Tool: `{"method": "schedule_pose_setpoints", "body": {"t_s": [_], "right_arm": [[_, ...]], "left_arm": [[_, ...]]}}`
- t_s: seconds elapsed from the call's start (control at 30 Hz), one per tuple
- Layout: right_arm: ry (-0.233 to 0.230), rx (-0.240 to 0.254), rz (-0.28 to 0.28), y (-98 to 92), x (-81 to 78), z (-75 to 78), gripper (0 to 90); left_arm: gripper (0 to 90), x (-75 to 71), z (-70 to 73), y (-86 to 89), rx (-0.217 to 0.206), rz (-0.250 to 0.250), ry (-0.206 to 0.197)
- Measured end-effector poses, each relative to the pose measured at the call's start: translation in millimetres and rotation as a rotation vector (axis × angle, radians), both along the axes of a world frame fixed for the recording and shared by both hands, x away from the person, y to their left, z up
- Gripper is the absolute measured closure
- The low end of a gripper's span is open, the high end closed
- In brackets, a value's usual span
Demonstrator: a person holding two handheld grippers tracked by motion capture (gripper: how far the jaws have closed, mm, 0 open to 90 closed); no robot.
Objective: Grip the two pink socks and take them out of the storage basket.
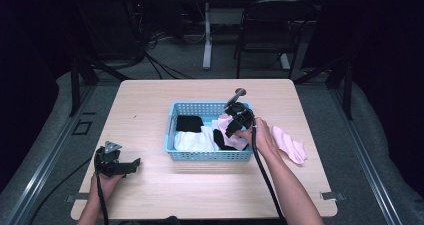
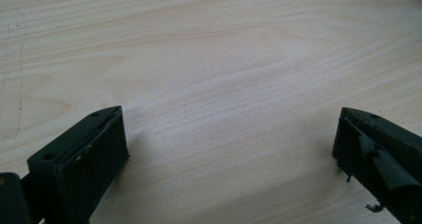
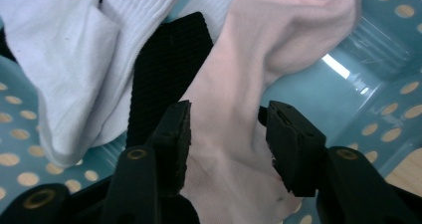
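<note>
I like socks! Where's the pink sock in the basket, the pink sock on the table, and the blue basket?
Pink sock in basket (image 3: 234, 114): right gripper view, middle, between the jaws.
Pink sock on table (image 1: 290, 145): high view, its middle.
Blue basket (image 1: 207, 155): high view, near wall.

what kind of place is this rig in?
Probably a lab or data-collection studio, not a home: dark curtained surroundings, loose cables on the floor, a folding chair, and a lone wooden table holding a blue basket of socks.

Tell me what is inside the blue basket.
The blue basket holds white socks, black socks and a pink sock lying between the right gripper's open jaws. Anything beneath them is covered.
</note>
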State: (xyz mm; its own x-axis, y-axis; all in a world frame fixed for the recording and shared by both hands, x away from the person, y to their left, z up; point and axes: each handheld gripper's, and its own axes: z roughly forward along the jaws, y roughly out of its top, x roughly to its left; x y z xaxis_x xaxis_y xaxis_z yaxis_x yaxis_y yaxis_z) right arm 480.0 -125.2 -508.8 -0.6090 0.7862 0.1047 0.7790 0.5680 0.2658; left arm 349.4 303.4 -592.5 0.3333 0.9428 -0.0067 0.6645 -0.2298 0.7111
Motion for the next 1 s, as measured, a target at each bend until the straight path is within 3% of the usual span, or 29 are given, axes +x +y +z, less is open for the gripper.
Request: {"method": "schedule_pose_setpoints", "body": {"t_s": [0.03,0.2,0.43,0.63,0.67,0.8,0.83,1.0], "right_arm": [[-0.014,0.012,-0.022,1.2,-0.5,-2.8,56.0],[0.012,-0.04,-0.018,3.0,3.1,-6.9,66.3],[0.004,-0.026,-0.031,2.9,1.4,-7.8,85.2],[-0.008,0.012,-0.015,-2.9,-4.0,6.2,86.4],[-0.018,0.032,-0.035,-2.5,-6.6,7.4,86.4],[-0.03,0.03,-0.007,-5.1,-10.1,19.3,86.4],[-0.049,0.055,-0.025,-4.7,-12.1,20.6,86.4],[-0.059,0.075,-0.008,-6.9,-17.0,36.0,86.4]], "left_arm": [[0.8,0.0,0.0,0.0,-0.001,0.0,0.0],[0.8,0.0,0.0,0.0,-0.001,0.0,0.0],[0.8,0.0,0.0,0.0,-0.001,0.0,0.0],[0.8,0.0,-0.2,-0.3,-0.004,0.003,-0.001],[0.8,0.0,-0.2,-0.3,-0.003,0.002,-0.001],[0.8,0.0,-0.2,-0.3,-0.003,0.002,-0.001],[0.8,0.0,-0.1,-0.2,-0.003,0.002,-0.002],[0.8,0.0,-0.2,-0.3,-0.004,0.003,-0.001]]}}
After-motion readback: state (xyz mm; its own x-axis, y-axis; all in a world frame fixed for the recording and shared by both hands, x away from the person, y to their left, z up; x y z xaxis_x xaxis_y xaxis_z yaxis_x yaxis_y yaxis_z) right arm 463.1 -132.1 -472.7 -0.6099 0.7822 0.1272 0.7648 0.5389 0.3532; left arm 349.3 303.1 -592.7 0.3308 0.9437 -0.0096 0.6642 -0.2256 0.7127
